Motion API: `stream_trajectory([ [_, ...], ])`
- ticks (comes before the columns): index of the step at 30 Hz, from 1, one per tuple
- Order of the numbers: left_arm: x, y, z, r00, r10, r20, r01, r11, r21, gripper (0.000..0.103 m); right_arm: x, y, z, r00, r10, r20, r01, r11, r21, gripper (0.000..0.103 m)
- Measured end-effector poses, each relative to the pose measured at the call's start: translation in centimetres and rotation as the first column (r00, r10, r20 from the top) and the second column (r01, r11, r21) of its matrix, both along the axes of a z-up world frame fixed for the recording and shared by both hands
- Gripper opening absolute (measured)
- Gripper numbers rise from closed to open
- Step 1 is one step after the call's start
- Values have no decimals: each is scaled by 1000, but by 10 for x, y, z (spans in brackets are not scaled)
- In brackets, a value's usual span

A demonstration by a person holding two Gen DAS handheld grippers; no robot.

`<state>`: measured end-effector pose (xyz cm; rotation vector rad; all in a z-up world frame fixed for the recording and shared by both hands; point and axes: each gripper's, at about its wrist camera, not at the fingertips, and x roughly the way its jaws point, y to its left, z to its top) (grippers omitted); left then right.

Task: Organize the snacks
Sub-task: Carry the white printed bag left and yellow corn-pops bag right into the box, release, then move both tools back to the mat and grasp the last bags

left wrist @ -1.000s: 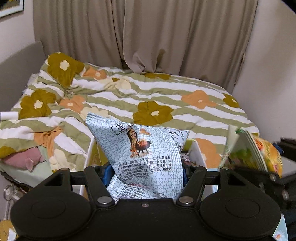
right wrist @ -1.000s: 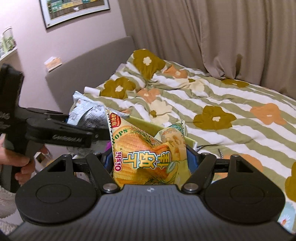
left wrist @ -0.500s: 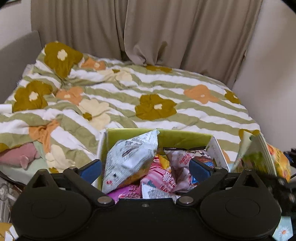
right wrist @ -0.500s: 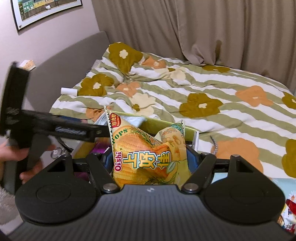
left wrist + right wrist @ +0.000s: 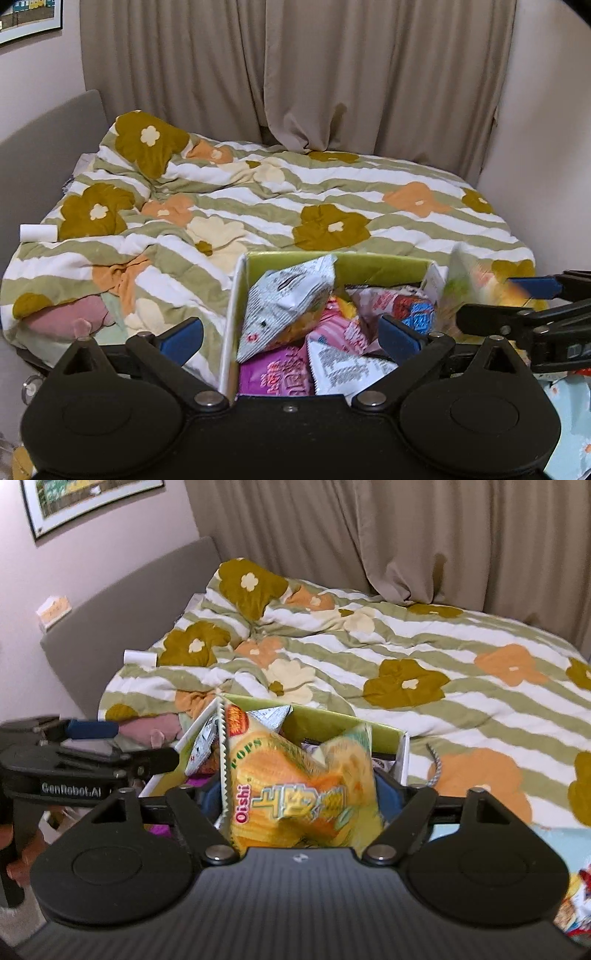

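A box (image 5: pixel 373 267) with a green inside and white walls stands in front of the bed and holds several snack bags. A grey-white bag (image 5: pixel 284 301) lies on top at its left. My left gripper (image 5: pixel 290 339) is open and empty just above the box's near side. My right gripper (image 5: pixel 299 797) is shut on a yellow Oishi corn pops bag (image 5: pixel 295 786) and holds it over the box (image 5: pixel 400 744). That bag shows blurred at the right in the left wrist view (image 5: pixel 476 280). The left gripper also shows in the right wrist view (image 5: pixel 85 746).
A bed with a flowered green-striped quilt (image 5: pixel 295 206) fills the space behind the box. A white roll (image 5: pixel 38 232) lies at its left edge. A pink soft toy (image 5: pixel 70 317) sits low on the left. More snack bags (image 5: pixel 576 904) lie at the lower right.
My left gripper opened and let the grey-white bag fall into the box. My right gripper has moved with the corn pops bag closer over the box.
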<state>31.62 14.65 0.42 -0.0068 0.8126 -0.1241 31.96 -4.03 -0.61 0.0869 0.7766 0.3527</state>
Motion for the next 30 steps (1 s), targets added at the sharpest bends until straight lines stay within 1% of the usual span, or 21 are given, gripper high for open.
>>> stream_trajectory([
  [2, -4, 1, -3, 1000, 7, -6, -7, 1000, 10, 102, -2, -5, -3, 1000, -11, -2, 11, 998, 55, 103],
  [4, -7, 2, -7, 1000, 17, -13, -16, 1000, 19, 102, -3, -8, -6, 1000, -19, -14, 20, 997, 79, 103],
  [11, -15, 1, -14, 999, 16, -31, -15, 999, 30, 102, -16, -13, -9, 999, -49, -19, 50, 996, 71, 103],
  [16, -26, 0, -5, 1000, 5, -8, -4, 999, 33, 102, -33, -13, -1, 998, -57, 9, 57, 997, 53, 103],
  [21, -39, -1, 9, 1000, -6, 23, 6, 1000, 11, 102, -53, -14, 13, 996, -76, 50, 74, 997, 23, 103],
  [26, -50, -8, 22, 998, -35, 45, 35, 999, 2, 102, -73, -20, 24, 989, -129, 76, 129, 992, 6, 103],
  [30, -59, -21, 31, 996, -56, 69, 54, 998, 27, 102, -90, -34, 32, 979, -190, 80, 188, 982, 27, 103],
])
